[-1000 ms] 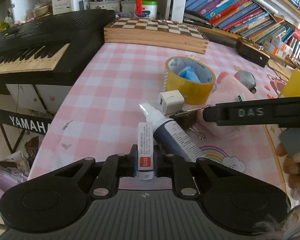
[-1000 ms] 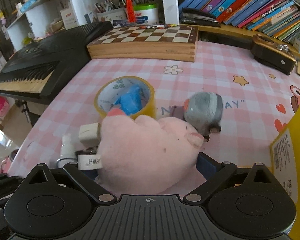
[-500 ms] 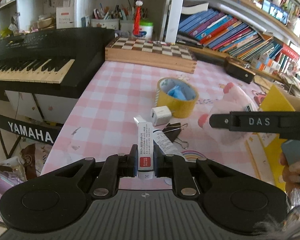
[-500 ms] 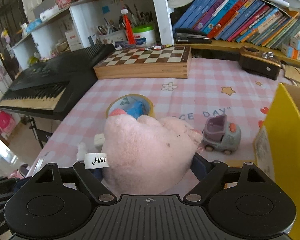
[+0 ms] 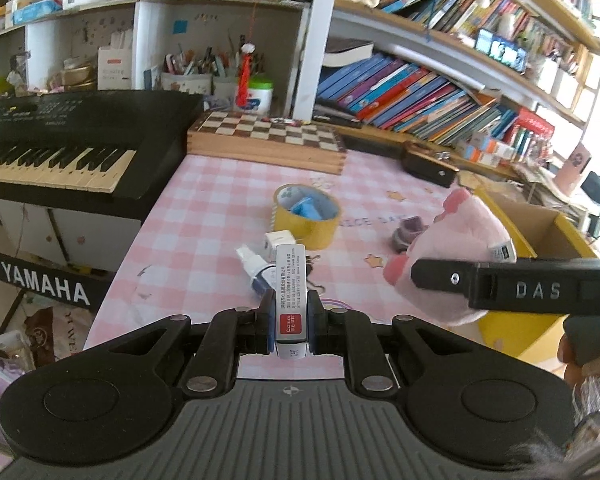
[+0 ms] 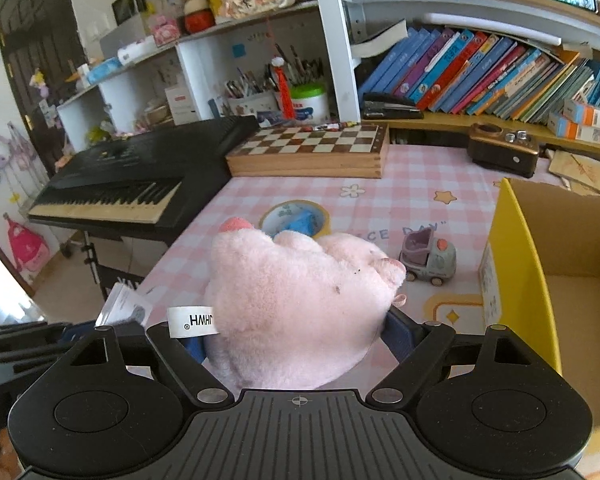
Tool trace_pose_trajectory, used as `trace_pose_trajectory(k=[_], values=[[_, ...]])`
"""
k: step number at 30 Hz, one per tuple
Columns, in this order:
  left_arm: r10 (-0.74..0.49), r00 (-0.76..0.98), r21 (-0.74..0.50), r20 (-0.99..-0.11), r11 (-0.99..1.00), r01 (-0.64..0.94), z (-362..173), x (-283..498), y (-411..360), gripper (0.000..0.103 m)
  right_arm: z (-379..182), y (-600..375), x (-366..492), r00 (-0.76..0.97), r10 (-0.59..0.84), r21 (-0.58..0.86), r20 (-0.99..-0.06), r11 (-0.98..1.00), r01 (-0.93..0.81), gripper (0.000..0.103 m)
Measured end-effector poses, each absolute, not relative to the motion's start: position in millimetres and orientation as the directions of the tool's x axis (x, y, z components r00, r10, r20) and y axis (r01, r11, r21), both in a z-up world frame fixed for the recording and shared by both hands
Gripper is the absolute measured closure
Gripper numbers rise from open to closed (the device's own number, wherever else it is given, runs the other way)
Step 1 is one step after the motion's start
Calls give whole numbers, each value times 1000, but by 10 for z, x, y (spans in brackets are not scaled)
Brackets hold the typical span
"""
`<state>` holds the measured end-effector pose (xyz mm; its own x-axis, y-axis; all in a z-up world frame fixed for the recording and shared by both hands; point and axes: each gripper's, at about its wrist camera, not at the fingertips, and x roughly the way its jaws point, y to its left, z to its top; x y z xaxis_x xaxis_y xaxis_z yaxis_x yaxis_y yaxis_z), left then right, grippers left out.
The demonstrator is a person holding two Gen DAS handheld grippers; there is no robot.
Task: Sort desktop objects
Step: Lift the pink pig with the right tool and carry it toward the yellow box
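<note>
My left gripper point(image 5: 290, 314) is shut on a slim white box with a red label point(image 5: 291, 296) and holds it above the near edge of the pink checked table point(image 5: 204, 240). My right gripper point(image 6: 296, 340) is shut on a pink plush pig point(image 6: 300, 300), lifted above the table; the pig also shows in the left wrist view point(image 5: 456, 248). A yellow cardboard box point(image 6: 560, 264) stands open at the right. On the table lie a spray bottle point(image 5: 256, 270), a white charger cube point(image 5: 278, 242), a yellow tape roll point(image 5: 306, 216) and a grey toy car point(image 6: 428, 256).
A black Yamaha keyboard point(image 5: 60, 152) stands left of the table. A wooden chessboard box point(image 5: 268, 140) and a brown case point(image 6: 502, 150) sit at the back. Bookshelves rise behind. A binder clip point(image 5: 312, 264) lies by the spray bottle.
Both grippers have risen and pulled back from the table with their objects. The pig has lifted clear, uncovering the toy car. The yellow box has come into view at the right.
</note>
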<state>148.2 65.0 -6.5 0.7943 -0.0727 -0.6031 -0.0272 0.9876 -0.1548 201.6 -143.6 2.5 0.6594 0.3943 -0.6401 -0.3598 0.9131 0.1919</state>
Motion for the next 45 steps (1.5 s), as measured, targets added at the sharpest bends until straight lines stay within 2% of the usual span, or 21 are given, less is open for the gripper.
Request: trace_pose_trajectory(k=[12,27,45], values=[[-103,811,-170,-576,985,4,99,869,628,90,27,-1550,1369,636,386,191,-669,915,-355,17],[-177,807,-153,-564,982,109,122,274,403,90,23,-1766,637,674,332,208,-660,943,-261,17],[-377,727,-176,-573,924,341,51,143,-57,90,-4,-2203,83,708,167,180,-686,982,-58,17]])
